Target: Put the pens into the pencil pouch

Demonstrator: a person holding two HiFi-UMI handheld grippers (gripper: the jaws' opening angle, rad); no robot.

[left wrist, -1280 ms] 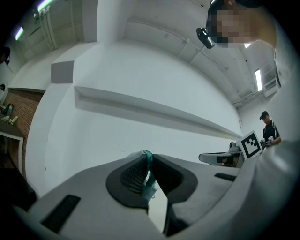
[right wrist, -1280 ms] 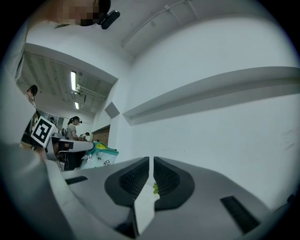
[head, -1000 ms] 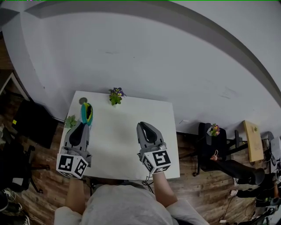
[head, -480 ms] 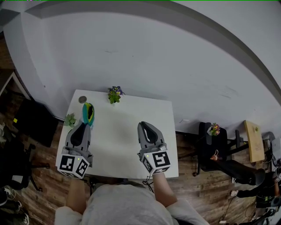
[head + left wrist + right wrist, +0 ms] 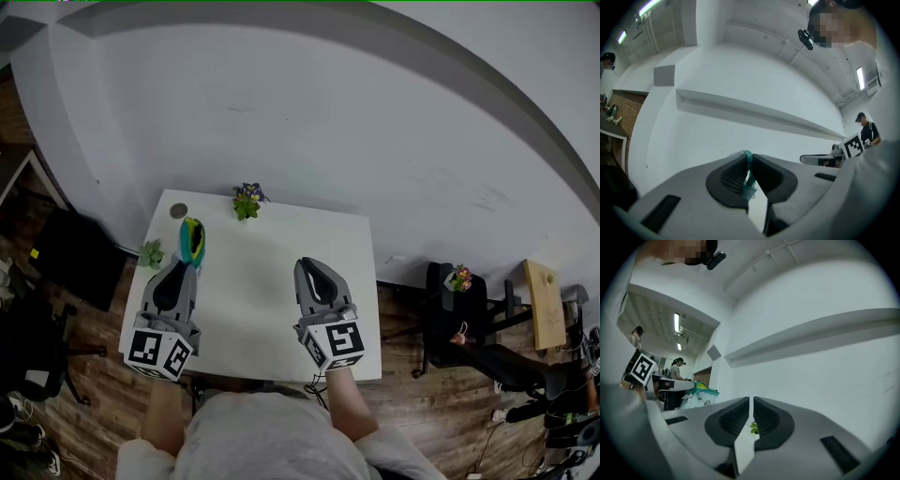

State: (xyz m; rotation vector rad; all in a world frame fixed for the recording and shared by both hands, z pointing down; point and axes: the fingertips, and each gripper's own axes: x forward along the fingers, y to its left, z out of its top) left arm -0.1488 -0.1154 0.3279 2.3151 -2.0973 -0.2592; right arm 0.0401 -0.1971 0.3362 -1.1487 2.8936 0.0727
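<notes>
The pencil pouch [image 5: 192, 242], teal with a yellow-green band, is seen over the far left part of the white table [image 5: 253, 281], just in from the table's left edge. It is pinched by its near end in the left gripper [image 5: 185, 265]; in the left gripper view a thin fold of teal fabric [image 5: 748, 174] is clamped between the ribbed pads [image 5: 732, 174], which are nearly together on it. From the right gripper view the pouch [image 5: 699, 396] is shown side-on past the left gripper, and it appears to be held off the table top, though this is not settled by the steep head view. The right gripper [image 5: 309, 264] is held over the middle of the table, toward the table's near edge, well apart from the pouch; its jaws are closed to a narrow slit with nothing gripped between them [image 5: 751, 401]. At the table's far edge a small potted plant with purple flowers [image 5: 247, 202] is placed, and a grey disc [image 5: 178, 212] lies at the table's far left corner. A second small green plant [image 5: 151, 253] is seen at the table's left edge. The table is backed by a pale wall [image 5: 328, 112], and to the table's right a dark chair [image 5: 448, 300] stands on the wooden floor [image 5: 412, 394].
</notes>
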